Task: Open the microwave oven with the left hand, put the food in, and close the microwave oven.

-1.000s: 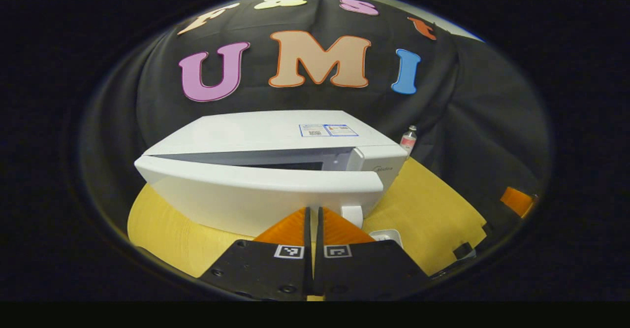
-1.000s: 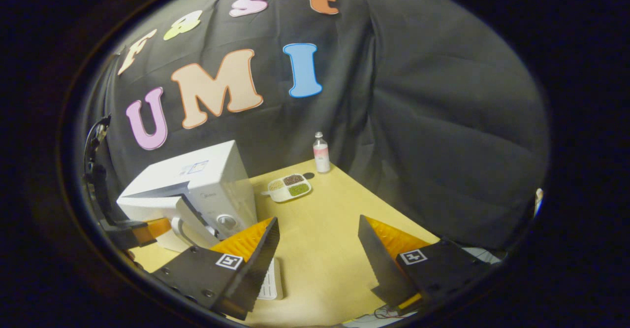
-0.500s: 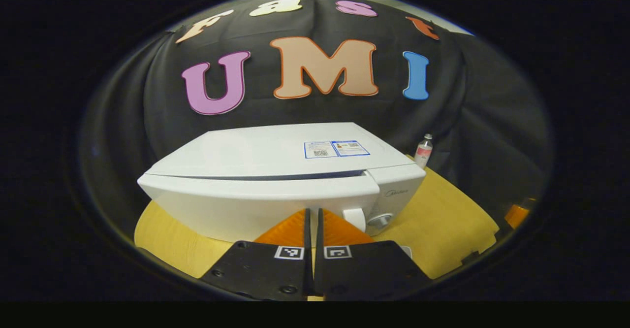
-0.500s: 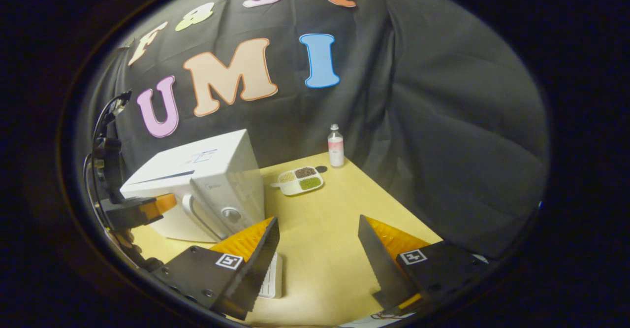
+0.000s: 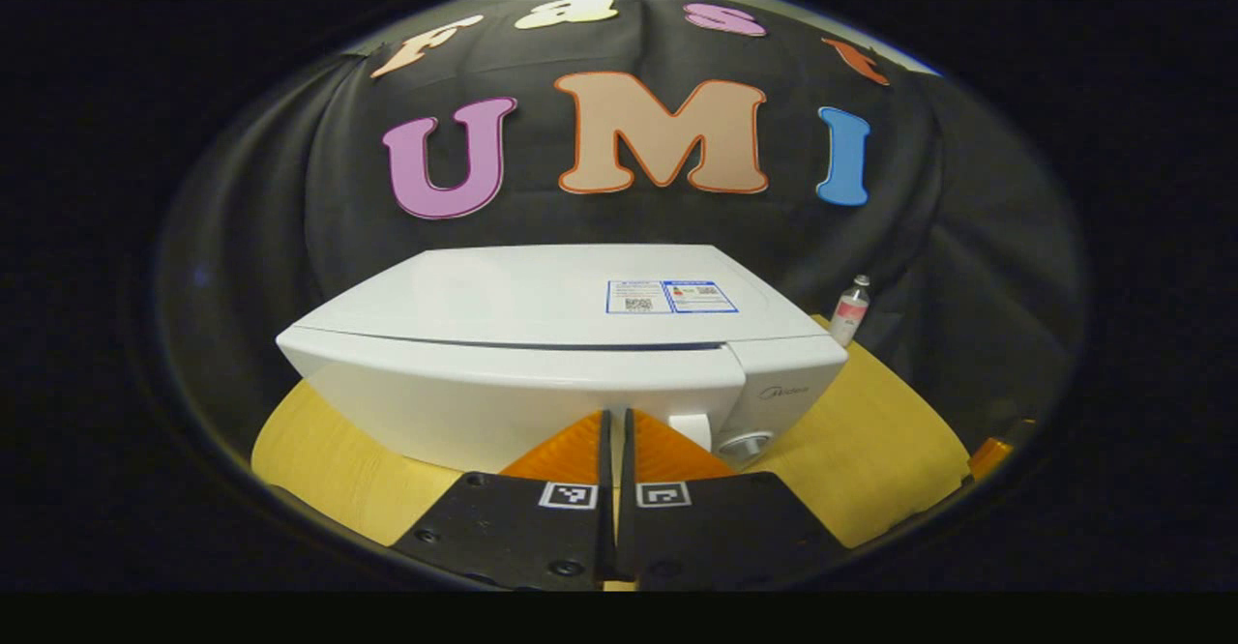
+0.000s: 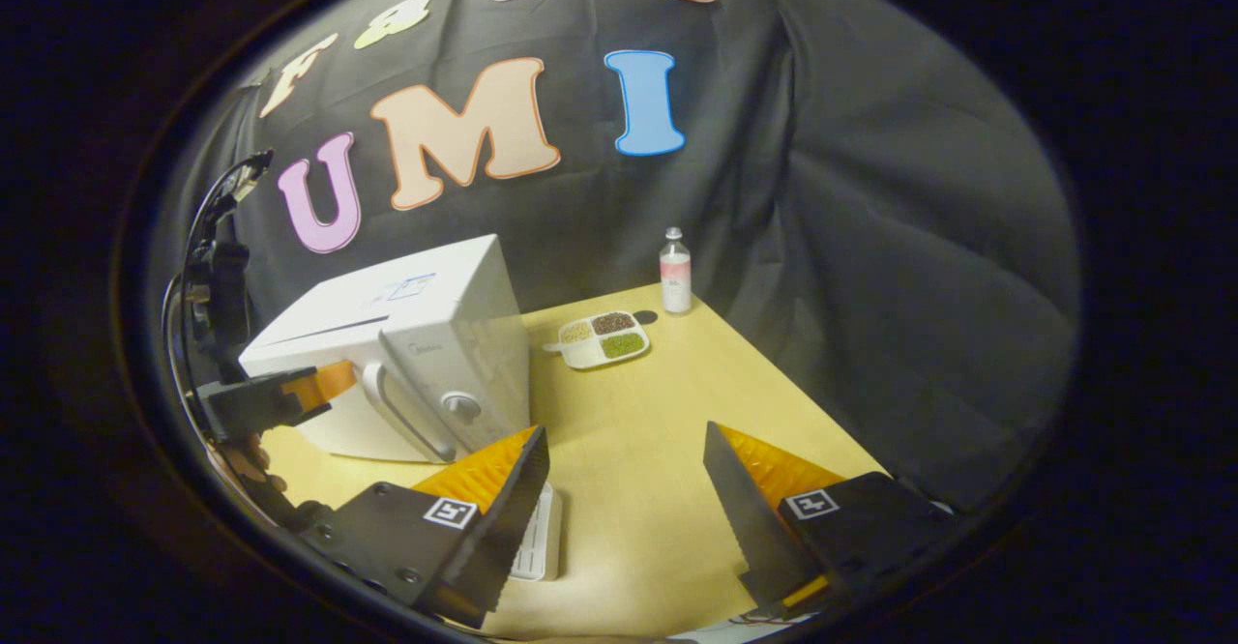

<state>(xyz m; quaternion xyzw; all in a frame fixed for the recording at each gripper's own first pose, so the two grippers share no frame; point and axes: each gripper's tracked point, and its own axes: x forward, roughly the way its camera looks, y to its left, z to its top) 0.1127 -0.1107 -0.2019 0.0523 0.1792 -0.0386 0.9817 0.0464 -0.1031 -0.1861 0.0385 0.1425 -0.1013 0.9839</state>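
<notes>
Left gripper (image 5: 616,422): fingers pressed together with nothing between them, tips right up against the lower front of the microwave door; in the right gripper view it sits at the door's face (image 6: 319,385), held from the left edge.
Right gripper (image 6: 624,475): fingers spread wide apart, holding nothing, hovering above the table, well clear of the oven.
Microwave oven (image 5: 542,335): white, standing on the yellow wooden table (image 5: 870,441); its door (image 5: 503,388) lies flush with the body, only a thin seam showing along the top.
Handle and dial: the vertical handle (image 6: 406,417) and round knob (image 6: 462,405) sit on the front, facing the right gripper.
Divided tray (image 6: 604,338): white, with brown, green and pale food in its compartments, on the table behind the oven's right side.
Bottle (image 6: 675,272): upright, just beyond the tray, by the cloth wall.
White flat item (image 6: 537,547): lies on the table beneath the right gripper's left finger; cannot tell what it is.
</notes>
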